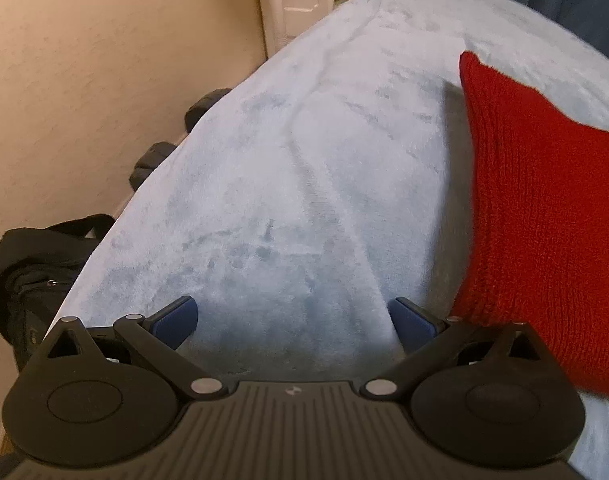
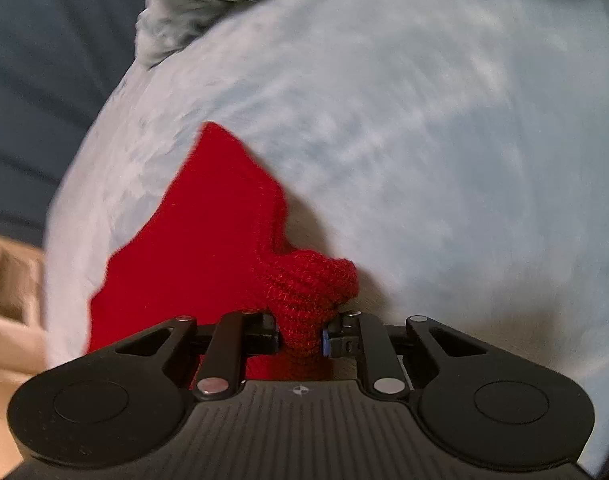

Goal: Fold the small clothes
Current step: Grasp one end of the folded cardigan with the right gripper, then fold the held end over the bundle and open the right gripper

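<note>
right tool: clamped on a bunched fold of the red knit garment | garment spreads left of tool over pale blue blanket | grey cloth far beyond garment

Red ribbed knit garment on pale blue fleecy blanket.

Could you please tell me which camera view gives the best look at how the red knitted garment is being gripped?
The right wrist view: it shows the right claw shut on a bunched edge of the red knitted garment, which trails over the pale blue blanket. The left wrist view shows only the garment's ribbed body beside the open, empty left claw, not the grip.
</note>
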A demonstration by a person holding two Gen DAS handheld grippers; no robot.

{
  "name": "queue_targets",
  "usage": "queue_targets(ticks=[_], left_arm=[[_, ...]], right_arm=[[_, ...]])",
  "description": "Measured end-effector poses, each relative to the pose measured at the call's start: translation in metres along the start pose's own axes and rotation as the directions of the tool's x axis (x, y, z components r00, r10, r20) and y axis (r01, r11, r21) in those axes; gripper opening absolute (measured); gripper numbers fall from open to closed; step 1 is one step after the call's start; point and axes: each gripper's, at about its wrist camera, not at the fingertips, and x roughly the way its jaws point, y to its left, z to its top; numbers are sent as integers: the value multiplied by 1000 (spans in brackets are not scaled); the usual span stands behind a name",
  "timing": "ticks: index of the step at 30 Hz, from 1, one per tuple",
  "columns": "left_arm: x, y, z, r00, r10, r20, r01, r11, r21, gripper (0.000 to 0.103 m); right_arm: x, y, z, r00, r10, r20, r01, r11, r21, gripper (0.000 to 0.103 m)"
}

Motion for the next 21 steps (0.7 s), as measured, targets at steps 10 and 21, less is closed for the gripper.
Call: queue_targets(ticks=[10,21], left_arm=[[-7,25,-8,993,-26,115,33,998,-58,103],[0,52,2,995,-60,81,74,981,-182,103]], right_arm=[[-69,263,-159,926,321,199,46,427,-903,16],[-22,231,-363,957,265,-115,-61,-203,-977,18]])
